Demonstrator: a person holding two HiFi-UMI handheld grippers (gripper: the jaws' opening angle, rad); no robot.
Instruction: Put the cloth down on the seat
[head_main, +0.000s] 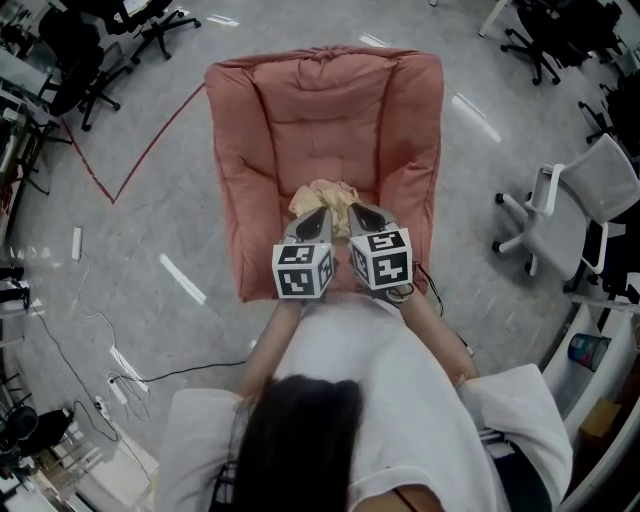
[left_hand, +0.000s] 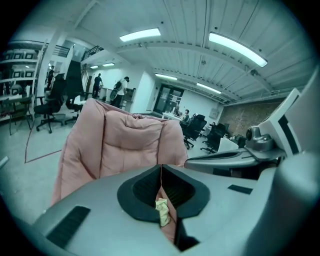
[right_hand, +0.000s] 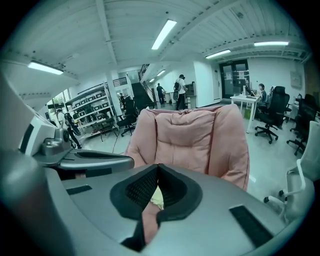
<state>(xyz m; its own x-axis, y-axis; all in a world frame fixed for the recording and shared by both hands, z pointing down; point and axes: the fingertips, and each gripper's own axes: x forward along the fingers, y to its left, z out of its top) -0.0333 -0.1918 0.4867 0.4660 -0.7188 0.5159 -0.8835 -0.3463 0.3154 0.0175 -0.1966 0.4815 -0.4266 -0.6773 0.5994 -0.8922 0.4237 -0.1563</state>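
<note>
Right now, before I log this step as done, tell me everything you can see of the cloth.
The cloth is small, pale yellow and soft-looking, crumpled into a loose mound. It lies at the front of the pink armchair's seat, just beyond the tips of the shut left gripper and right gripper. A scrap of it shows through each gripper's jaw gap; whether they touch it is unclear.

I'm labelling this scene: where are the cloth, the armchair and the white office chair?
cloth (head_main: 322, 196), head view, its crumpled middle.
armchair (head_main: 320, 110), head view, its back cushion.
office chair (head_main: 606, 182), head view, its backrest.
</note>
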